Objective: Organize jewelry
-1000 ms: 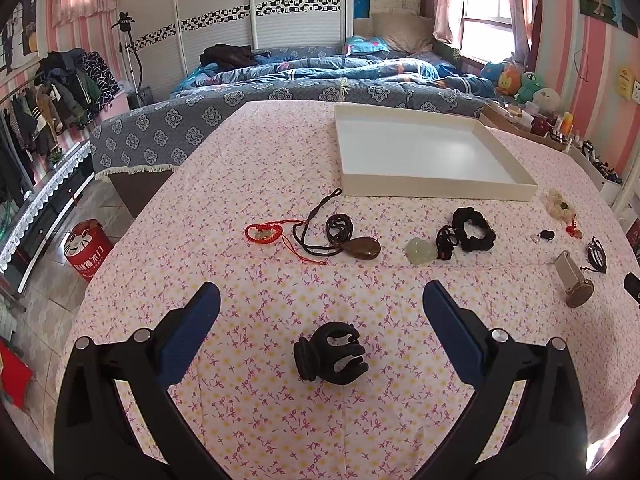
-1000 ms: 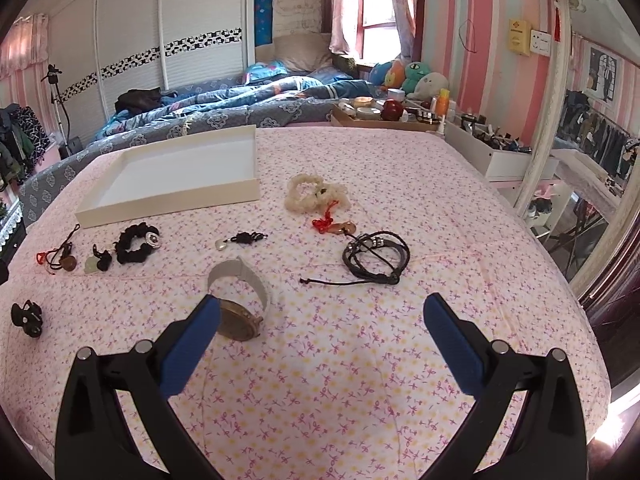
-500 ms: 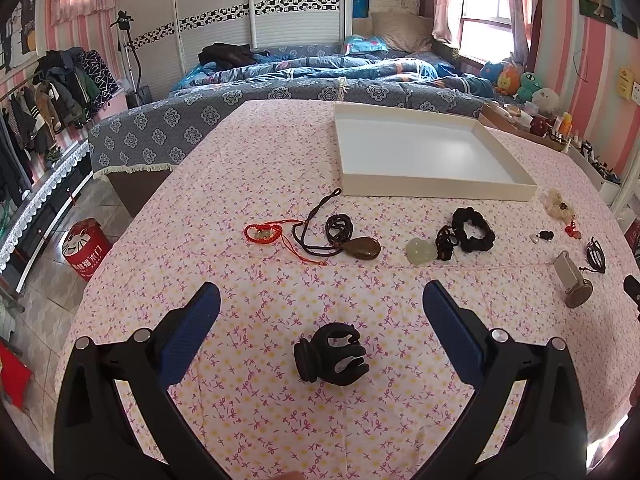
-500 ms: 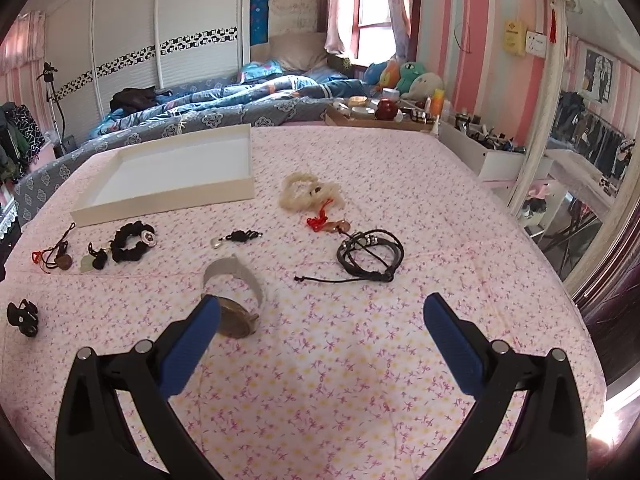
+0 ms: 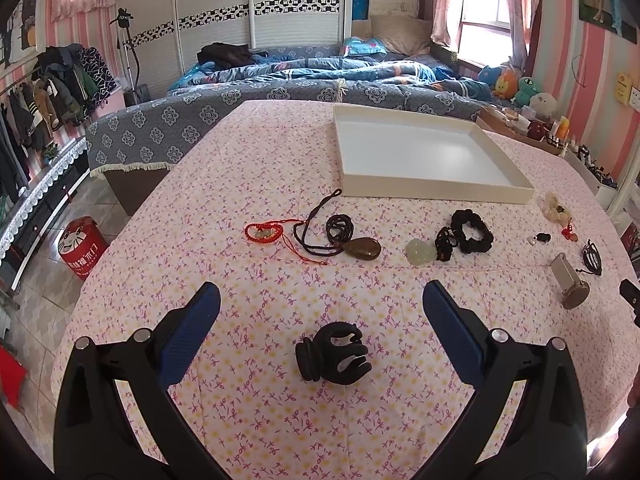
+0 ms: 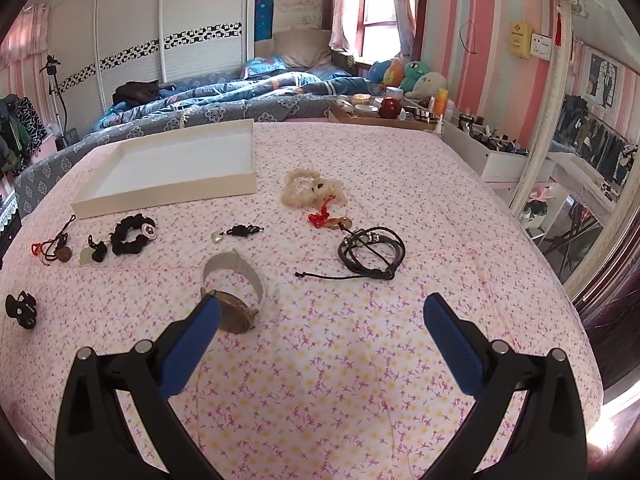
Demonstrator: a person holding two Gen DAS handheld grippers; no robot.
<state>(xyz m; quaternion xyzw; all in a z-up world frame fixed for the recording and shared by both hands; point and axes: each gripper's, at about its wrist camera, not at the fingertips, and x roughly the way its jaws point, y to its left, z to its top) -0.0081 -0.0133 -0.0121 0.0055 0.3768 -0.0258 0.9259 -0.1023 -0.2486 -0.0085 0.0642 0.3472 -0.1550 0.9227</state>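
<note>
Bare cloth (image 6: 320, 360) between right gripper (image 6: 320, 320) fingers; watch (image 6: 236, 300) just beside its left finger. Hair claw (image 5: 334, 352) sits between left gripper (image 5: 320, 308) fingers. Tray (image 5: 432, 196) interior clear, jewelry row lies before it.

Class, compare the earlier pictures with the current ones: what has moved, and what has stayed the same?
The right gripper has eased forward and down toward the watch; nothing was grasped or released. The left gripper stays open over the black hair claw, and the white tray remains empty.
</note>
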